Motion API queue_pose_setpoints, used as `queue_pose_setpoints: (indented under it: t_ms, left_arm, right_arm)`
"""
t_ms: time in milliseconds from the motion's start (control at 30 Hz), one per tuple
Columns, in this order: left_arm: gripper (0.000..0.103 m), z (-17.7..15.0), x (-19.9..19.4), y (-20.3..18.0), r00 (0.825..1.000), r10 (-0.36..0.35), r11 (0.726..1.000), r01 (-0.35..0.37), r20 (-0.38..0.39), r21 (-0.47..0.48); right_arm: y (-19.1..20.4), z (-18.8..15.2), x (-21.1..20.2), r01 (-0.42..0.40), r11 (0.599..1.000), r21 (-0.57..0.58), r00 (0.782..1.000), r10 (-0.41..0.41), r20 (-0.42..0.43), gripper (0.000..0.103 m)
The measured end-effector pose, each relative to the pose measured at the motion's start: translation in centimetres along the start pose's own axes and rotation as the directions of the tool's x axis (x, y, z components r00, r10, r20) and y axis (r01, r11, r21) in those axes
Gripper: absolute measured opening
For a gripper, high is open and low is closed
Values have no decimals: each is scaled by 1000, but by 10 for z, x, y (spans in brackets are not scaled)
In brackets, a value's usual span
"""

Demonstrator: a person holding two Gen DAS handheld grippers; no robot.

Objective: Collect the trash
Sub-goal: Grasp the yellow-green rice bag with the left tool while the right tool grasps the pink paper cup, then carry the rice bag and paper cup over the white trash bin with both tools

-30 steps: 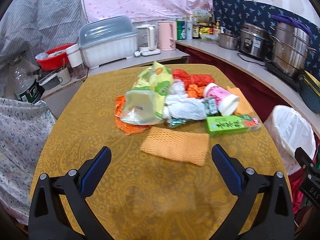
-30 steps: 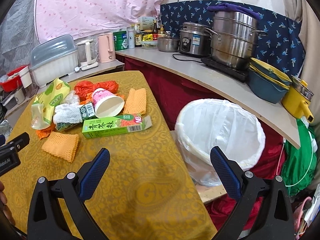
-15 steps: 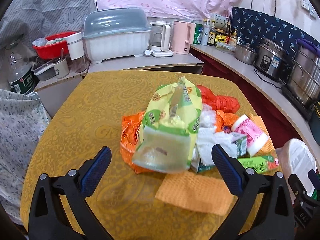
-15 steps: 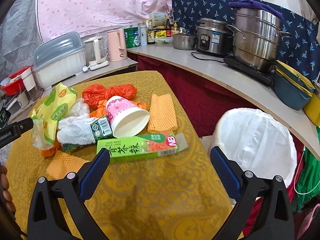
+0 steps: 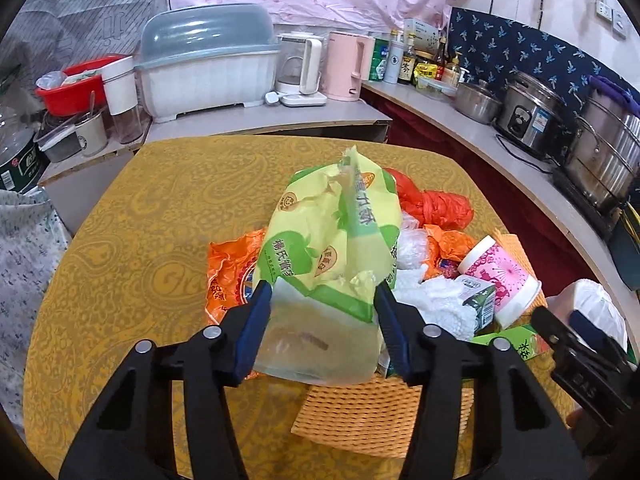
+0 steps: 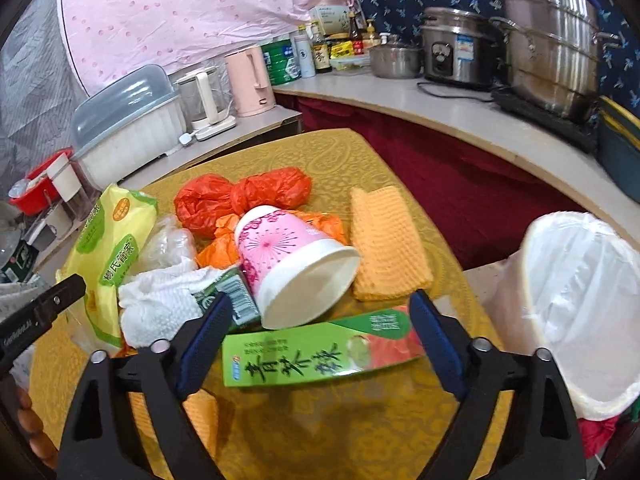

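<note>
Risks first: the yellow bag [image 5: 332,240] is thin, crinkly film w/ a clear lower part; if it is pinched only at that slack edge it could be slipped out of, or stretched, when lifted; the orange wrapper [image 5: 228,276] is partly trapped under it and could be dragged off the desk [image 5: 120,240]; the cup [image 6: 292,264] lies on its side beside the green box [image 6: 320,356] and could be rolled if nudged; the bin [image 6: 580,304] is lined w/ a loose white bag, so a drop near the rim might be missed.

Pose: the left hand-held gripper [image 5: 322,328] is held low over the near desk edge, aimed fwd into the pile; its blue pads are set either side of the bag's clear lower part, touching or nearly so; a firm clench cannot be confirmed, so its state can't be told. The right hand-held gripper [image 6: 320,344] is spread wide, nothing grasped, straddling the box lengthwise; the bin is just beside the desk on its right.
</note>
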State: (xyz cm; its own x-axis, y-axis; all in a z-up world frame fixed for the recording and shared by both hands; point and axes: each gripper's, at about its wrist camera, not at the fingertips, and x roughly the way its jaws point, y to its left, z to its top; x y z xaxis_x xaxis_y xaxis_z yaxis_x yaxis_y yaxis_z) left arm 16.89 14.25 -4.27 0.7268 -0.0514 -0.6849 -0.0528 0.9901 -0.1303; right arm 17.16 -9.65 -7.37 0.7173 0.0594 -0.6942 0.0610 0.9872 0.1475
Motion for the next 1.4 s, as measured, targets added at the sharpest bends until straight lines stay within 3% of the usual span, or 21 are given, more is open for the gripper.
queue_pose_setpoints:
  t_ms: [133, 267, 400, 500, 800, 1067, 1200, 1400]
  left_arm:
    - [43, 1, -7, -2, 999, -24, 1000, 23, 23, 7]
    - [39, 3, -12, -5, 999, -42, 999, 42, 27, 8]
    - [34, 3, -21, -9, 997, -60, 998, 59, 40, 13]
    - [33, 6, -30, -11, 996, -65, 998, 64, 60, 19]
    - [30, 17, -72, -37, 985, -102, 994, 95, 142, 59]
    - [30, 16, -107, -98, 962, -216, 971, 193, 170, 140]
    - [30, 7, -114, -146, 944, -296, 942, 264, 145, 206]
    - [31, -16, -109, -226, 910, -411, 876, 377, 55, 301]
  right_arm:
    - [5, 1, 18, -53, 998, 22, 998, 54, -46, 57]
    - [7, -1, 30, -114, 992, 59, 991, 118, -63, 45]
    - [12, 0, 36, -145, 988, 61, 987, 149, -67, 14]
    - [15, 4, 27, -158, 986, 50, 987, 160, -32, 4]
    - [-4, 25, -36, -157, 987, 34, 982, 152, 114, 4]
    - [-57, 32, -97, -81, 994, 71, 970, 62, 235, 4]
    - [-107, 21, -119, -9, 989, 151, 967, -30, 253, 4]
    - [-181, -2, -132, 77, 958, 275, 964, -142, 225, 4]
